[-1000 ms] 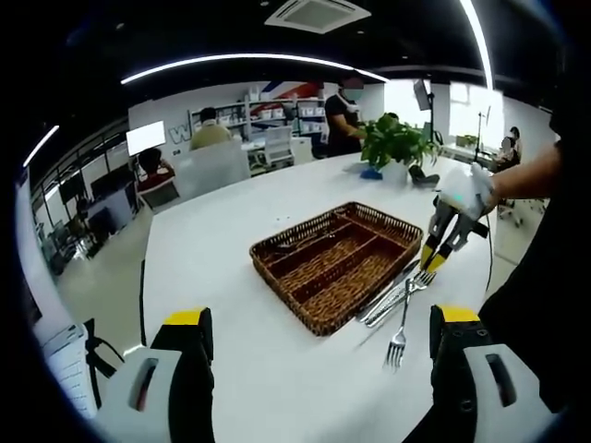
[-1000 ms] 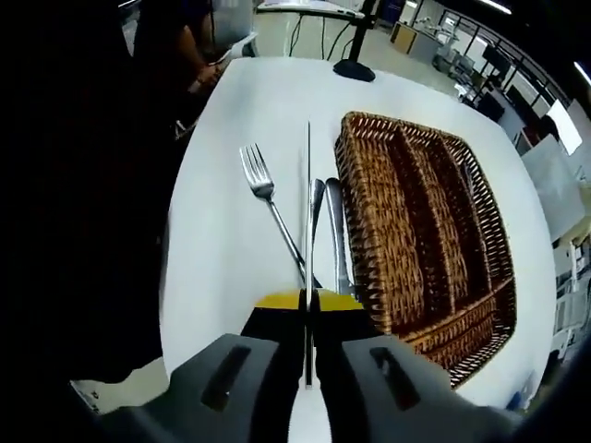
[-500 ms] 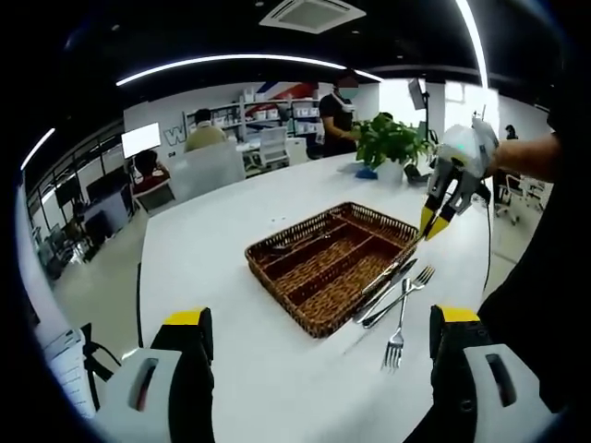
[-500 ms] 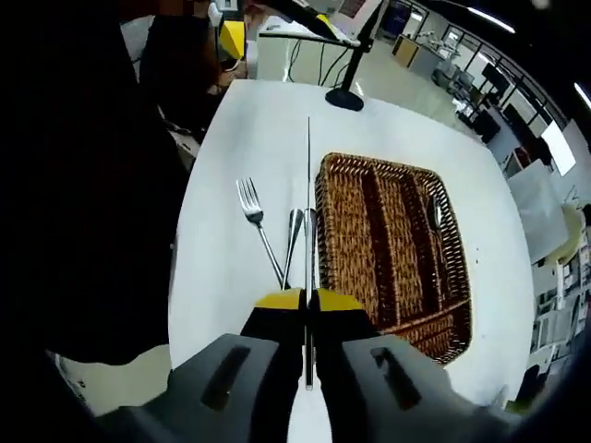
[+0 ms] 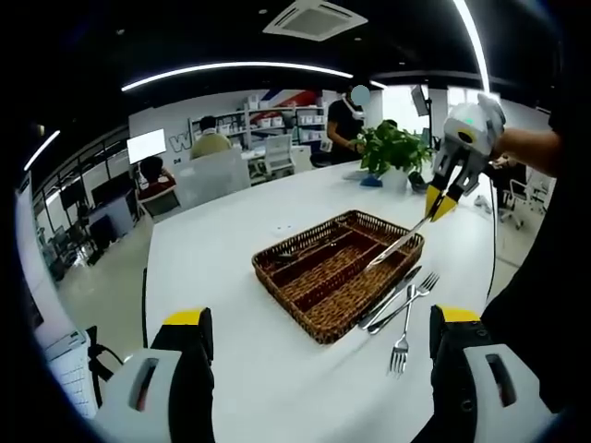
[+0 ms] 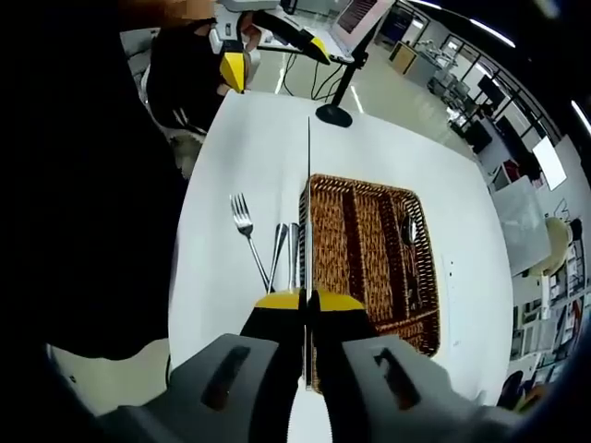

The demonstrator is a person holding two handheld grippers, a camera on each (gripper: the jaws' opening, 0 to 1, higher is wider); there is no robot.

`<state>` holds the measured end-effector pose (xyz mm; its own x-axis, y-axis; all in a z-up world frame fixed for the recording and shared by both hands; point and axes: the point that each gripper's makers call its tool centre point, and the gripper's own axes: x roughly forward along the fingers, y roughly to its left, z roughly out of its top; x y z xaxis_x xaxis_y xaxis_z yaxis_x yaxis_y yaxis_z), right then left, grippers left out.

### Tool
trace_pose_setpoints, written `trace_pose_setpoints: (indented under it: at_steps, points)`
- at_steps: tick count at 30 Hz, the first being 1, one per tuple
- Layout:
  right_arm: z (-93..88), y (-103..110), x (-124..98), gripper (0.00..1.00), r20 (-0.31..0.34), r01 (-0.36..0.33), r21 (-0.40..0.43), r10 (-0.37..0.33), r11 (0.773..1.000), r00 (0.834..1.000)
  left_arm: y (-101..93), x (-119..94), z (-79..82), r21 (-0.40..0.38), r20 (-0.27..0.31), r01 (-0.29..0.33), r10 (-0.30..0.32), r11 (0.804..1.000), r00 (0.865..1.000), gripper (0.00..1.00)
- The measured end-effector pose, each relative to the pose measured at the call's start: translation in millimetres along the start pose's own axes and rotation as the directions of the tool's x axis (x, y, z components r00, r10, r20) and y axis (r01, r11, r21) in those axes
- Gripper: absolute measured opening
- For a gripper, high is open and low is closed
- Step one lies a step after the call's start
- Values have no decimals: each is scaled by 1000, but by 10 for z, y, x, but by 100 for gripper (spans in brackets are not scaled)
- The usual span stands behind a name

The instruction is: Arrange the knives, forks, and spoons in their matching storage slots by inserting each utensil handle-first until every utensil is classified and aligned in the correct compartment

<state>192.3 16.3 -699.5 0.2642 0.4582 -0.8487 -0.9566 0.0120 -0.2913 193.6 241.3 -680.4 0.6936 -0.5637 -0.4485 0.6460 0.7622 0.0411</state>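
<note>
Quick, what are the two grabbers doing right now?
Left gripper: open, holding nothing.
Right gripper: shut on a knife, up above the basket.

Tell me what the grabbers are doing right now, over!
Right gripper shut on knife, held above basket. Left gripper open, holding nothing. Fork and two more utensils on table beside basket. Nothing in the way.

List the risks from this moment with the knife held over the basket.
The right gripper pinches the knife at one far end only, so the long blade may pivot or slip as it comes down. The tip hangs near the wicker basket rim and could catch there. A fork and other utensils lie right beside the basket and could get knocked.
</note>
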Motion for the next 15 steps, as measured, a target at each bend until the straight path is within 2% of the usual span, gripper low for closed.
trace_pose_setpoints:
  at_steps: [15]
  points:
    - [22,-54,-79,0,1,20,-15,-20,1000,1000,-25,37,-23,-10,-13,24,-24,1000,1000,99]
